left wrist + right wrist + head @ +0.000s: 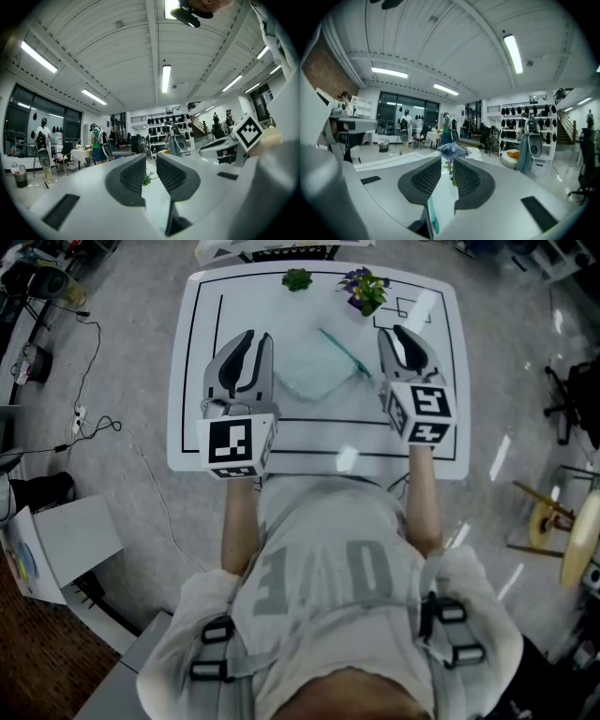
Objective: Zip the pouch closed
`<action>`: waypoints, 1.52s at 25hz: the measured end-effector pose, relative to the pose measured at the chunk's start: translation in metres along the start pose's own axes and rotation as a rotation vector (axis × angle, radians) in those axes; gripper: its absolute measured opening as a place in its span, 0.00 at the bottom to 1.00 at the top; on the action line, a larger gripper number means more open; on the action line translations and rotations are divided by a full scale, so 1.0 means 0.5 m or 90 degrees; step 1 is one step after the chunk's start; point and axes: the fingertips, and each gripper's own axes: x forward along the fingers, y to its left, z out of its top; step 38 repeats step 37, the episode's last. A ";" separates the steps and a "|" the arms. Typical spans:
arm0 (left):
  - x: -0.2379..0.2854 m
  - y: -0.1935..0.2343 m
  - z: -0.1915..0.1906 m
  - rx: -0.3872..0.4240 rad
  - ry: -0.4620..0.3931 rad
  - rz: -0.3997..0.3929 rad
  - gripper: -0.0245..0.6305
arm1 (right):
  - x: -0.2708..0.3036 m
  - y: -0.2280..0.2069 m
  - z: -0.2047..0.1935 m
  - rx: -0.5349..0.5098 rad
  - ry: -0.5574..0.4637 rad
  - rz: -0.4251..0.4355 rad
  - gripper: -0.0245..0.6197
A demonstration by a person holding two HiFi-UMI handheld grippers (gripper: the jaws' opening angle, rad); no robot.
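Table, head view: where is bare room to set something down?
Free: the left strip between the table edge and the pouch, and the front strip between the left gripper and the right gripper. Crowded: far right, by the purple flower plant.

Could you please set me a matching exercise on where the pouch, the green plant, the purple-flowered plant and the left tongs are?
Things:
1. pouch
2. green plant
3. purple-flowered plant
4. left tongs

Places:
A. far edge of the table, towards its right side
B. lying flat at the table's middle
C. far edge, about midway along it
D. left of the pouch, jaws apart, nothing between them

Pairs: 1-B; 2-C; 3-A; 4-D
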 end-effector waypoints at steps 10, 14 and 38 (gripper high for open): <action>-0.021 -0.035 0.101 0.007 -0.099 -0.005 0.05 | -0.082 0.094 0.160 -0.001 -0.163 0.008 0.05; -0.021 -0.050 0.100 0.010 -0.096 -0.017 0.05 | -0.095 0.159 0.170 -0.028 -0.184 0.051 0.05; -0.010 -0.076 0.070 0.038 -0.073 -0.031 0.05 | -0.117 0.146 0.156 -0.029 -0.180 0.064 0.05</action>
